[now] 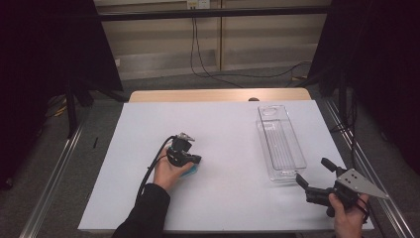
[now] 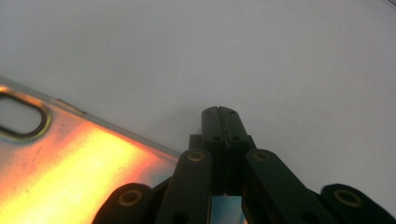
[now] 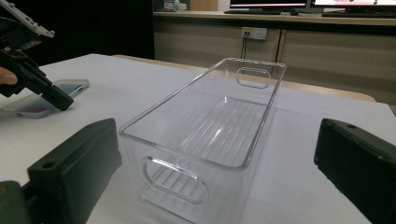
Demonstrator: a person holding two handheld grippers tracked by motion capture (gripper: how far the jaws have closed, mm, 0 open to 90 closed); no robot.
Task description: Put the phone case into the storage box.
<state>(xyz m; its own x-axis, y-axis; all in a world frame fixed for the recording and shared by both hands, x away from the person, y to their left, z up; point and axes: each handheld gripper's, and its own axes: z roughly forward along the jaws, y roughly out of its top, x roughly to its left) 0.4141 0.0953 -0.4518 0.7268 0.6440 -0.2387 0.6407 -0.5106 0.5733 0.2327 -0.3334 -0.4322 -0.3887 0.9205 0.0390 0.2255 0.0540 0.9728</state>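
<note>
White sheeting covers the worktop [image 1: 223, 144], bare between the two hands. At the left, the left gripper [image 1: 190, 161] points steeply down, its fingers [image 2: 223, 122] pressed together and empty, tips at the edge of a flat phone [image 3: 46, 100] lying on the sheet. Levering that thin edge up looks the surest way to pick it up. Well to the right stands a clear bin [image 1: 280, 144], near the worktop's right edge. The right gripper [image 1: 313, 172] waits just before it, fingers [image 3: 77, 163] wide apart.
</note>
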